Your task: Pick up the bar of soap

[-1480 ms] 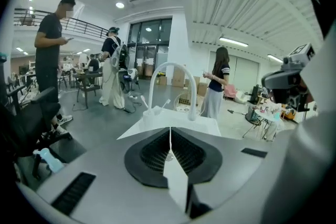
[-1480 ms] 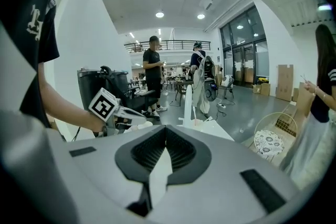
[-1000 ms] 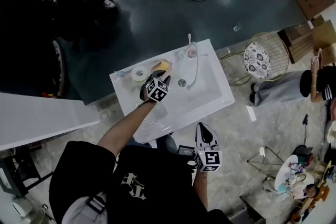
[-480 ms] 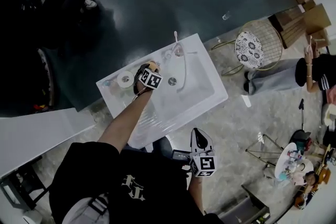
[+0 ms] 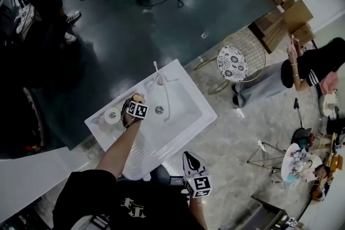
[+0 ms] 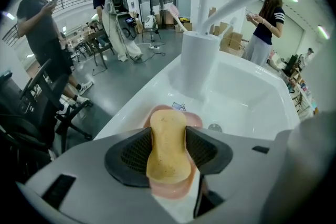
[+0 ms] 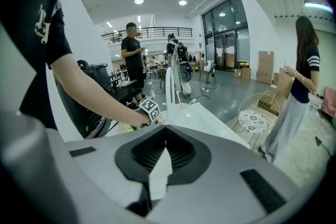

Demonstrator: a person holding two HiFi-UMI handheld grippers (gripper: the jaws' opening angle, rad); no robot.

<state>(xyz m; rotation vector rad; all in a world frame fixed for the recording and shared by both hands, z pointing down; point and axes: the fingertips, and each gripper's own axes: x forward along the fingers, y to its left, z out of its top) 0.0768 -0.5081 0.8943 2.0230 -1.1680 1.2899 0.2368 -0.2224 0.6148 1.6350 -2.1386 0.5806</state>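
- The left gripper (image 5: 133, 103) hangs over the back-left rim of the white sink (image 5: 186, 116), at the end of the person's outstretched arm.
- Its 2 fingers (image 6: 134, 152) are opening and stand wide apart, 1 on each side of the bar of soap (image 6: 167, 147).
- The bar of soap is tan and narrower at its middle. It lies on a pink soap dish (image 6: 176, 190) on the sink rim, just beside the base of the white faucet (image 6: 201, 68).
- The basin and its drain lie to the right of the soap dish in the left gripper view.
- The right gripper (image 7: 164, 137) is held close to the person's body, well apart from the sink.
- Its fingers are closed tip to tip, with nothing between them.
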